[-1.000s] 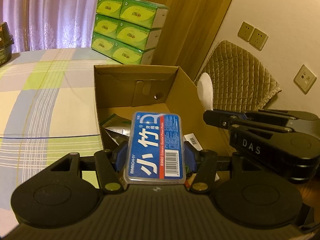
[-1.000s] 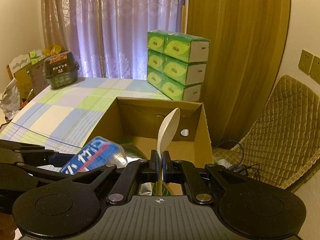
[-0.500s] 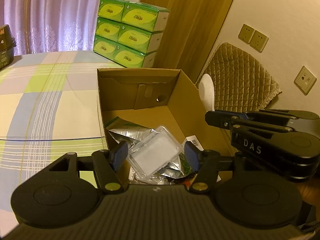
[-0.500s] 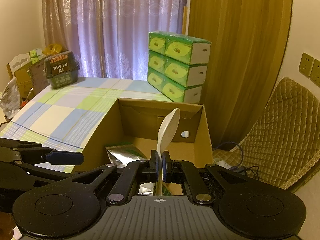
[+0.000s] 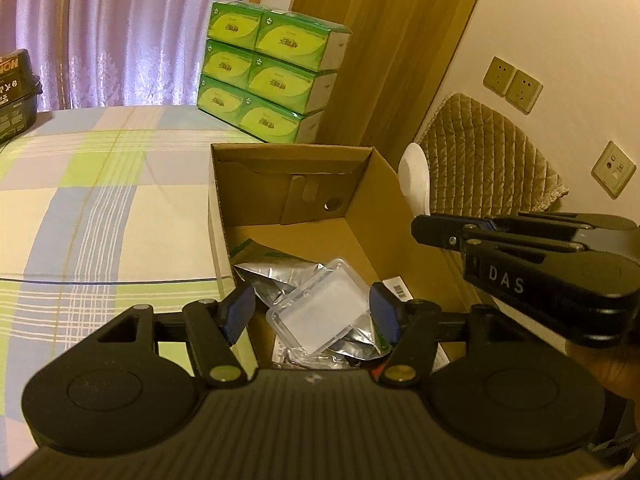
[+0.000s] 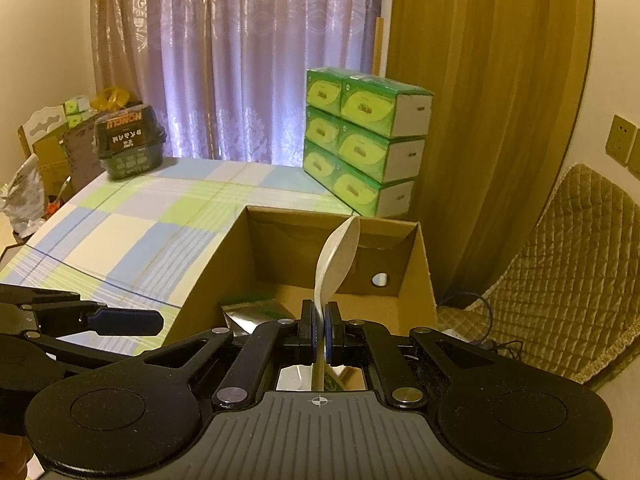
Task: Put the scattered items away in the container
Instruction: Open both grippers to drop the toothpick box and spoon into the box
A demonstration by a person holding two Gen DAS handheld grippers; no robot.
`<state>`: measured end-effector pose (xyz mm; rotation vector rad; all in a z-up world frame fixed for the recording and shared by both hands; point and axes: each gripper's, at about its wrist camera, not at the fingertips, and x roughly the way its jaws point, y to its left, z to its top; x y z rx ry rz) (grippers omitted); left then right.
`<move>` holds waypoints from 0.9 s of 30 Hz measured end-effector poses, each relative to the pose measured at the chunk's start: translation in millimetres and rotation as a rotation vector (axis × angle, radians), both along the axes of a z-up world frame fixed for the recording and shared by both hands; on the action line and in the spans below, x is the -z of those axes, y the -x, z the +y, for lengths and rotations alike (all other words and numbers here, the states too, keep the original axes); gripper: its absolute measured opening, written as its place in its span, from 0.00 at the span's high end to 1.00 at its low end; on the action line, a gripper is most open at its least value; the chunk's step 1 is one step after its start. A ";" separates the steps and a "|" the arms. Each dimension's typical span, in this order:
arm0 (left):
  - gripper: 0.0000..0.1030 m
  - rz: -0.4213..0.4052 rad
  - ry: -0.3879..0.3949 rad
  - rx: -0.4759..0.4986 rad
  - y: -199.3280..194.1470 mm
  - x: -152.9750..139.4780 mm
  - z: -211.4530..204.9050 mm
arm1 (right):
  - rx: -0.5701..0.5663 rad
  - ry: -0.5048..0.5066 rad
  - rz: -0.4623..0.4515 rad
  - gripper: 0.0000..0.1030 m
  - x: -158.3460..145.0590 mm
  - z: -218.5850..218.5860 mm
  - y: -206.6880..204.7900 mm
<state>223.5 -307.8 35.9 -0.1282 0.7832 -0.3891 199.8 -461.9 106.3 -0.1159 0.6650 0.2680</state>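
A: How far along?
B: The cardboard box [image 5: 384, 184], frame centre, already holds foil packets [image 5: 276, 276] and a clear case [image 5: 320, 312]; left gripper [image 5: 312, 312] fingers spread, empty.
A: Left?
B: The white spoon [image 6: 334, 260], pinched in the right gripper [image 6: 319, 336], above the box.

White spoon [image 6: 335, 261] stands upright over the open cardboard box [image 6: 424, 264] of foil packets [image 5: 276, 276].

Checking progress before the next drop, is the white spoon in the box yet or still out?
Out: the right gripper is shut on the white spoon, above the cardboard box.
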 end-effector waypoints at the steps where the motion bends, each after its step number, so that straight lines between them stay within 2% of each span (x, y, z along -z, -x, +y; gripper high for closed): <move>1: 0.43 0.000 0.000 -0.003 -0.1 0.2 1.4 | -0.001 -0.003 0.000 0.94 -0.2 0.9 -1.0; 11: 0.43 0.011 0.003 -0.022 -2.6 4.3 13.0 | -0.009 -0.008 -0.013 0.94 4.4 5.8 -8.4; 20: 0.43 0.011 0.002 -0.028 -0.2 5.2 18.9 | 0.029 -0.033 -0.011 0.94 3.7 -2.0 -4.4; 27: 0.37 0.007 -0.005 -0.034 11.8 1.9 25.4 | 0.080 -0.020 -0.025 0.94 -3.0 -8.0 12.6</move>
